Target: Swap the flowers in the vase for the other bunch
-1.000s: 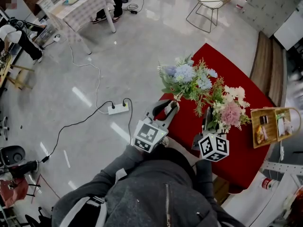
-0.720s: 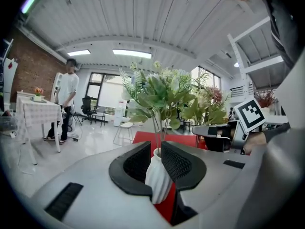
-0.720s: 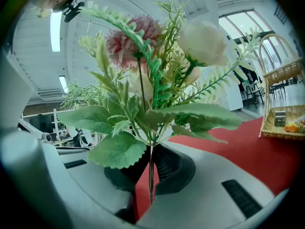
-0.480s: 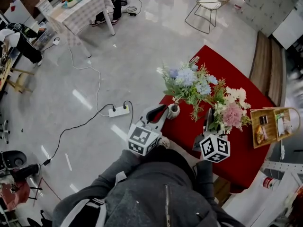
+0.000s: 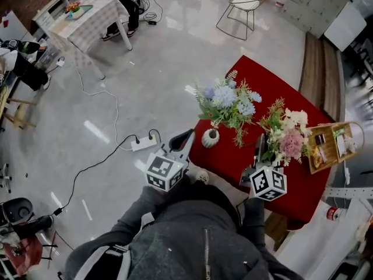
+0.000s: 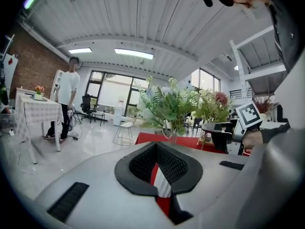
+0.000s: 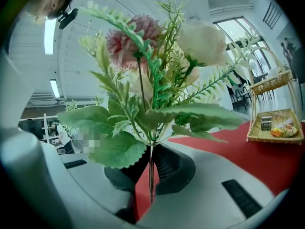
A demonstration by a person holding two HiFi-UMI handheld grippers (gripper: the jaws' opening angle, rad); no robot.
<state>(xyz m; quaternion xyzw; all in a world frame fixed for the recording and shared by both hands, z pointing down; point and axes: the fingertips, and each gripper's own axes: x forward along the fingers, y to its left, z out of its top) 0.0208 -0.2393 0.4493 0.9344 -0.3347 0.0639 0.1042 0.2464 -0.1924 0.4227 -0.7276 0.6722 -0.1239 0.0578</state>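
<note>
Left hand-held gripper [image 5: 184, 136] backed off vase [image 5: 210, 137]; right [image 7: 151, 170] grips bouquet [image 7: 157, 80]

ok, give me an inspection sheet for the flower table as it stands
Surface: red table.
Job's things: blue bunch in white vase; pink bunch held above the table.
Clutter: wicker basket at the table's right edge.
Grippers: left gripper jaws together, empty; right gripper shut on the pink bunch's stem.
Cables: power strip and cable on the floor.
Surroundings: checked table, wire chair, person standing.
</note>
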